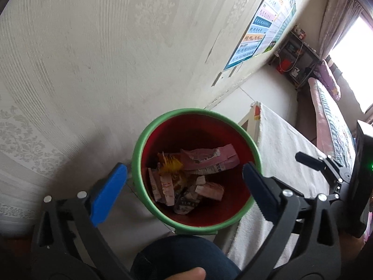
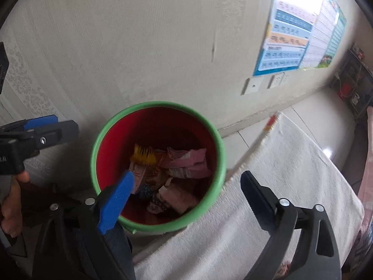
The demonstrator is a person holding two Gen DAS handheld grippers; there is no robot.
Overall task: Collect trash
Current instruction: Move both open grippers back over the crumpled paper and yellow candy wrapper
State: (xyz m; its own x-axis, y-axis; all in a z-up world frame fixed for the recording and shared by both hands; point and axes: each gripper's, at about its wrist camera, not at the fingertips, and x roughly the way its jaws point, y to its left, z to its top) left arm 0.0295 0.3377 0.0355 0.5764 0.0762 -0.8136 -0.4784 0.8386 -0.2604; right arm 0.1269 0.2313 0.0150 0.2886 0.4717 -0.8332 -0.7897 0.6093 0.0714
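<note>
A red bin with a green rim [image 1: 149, 126] stands by the wall next to the table; it also shows in the right wrist view [image 2: 219, 140]. Inside lie a pink wrapper [image 1: 209, 158], a yellow wrapper [image 1: 170, 163] and several crumpled papers [image 1: 186, 196]; the right wrist view shows the pink wrapper [image 2: 188, 163] and the yellow one [image 2: 143, 157]. My left gripper [image 1: 184, 191] is open and empty above the bin's mouth. My right gripper [image 2: 186, 200] is open and empty over the bin's near rim. The right gripper also shows at the right of the left view [image 1: 326, 163].
A table under a white cloth [image 1: 286, 154] sits right of the bin, also seen in the right wrist view [image 2: 279, 168]. A patterned wall [image 1: 93, 70] with a poster [image 1: 263, 23] is behind. A shelf [image 1: 296, 58] and a bed [image 1: 331, 116] lie far right. A knee in jeans [image 1: 181, 254] is below.
</note>
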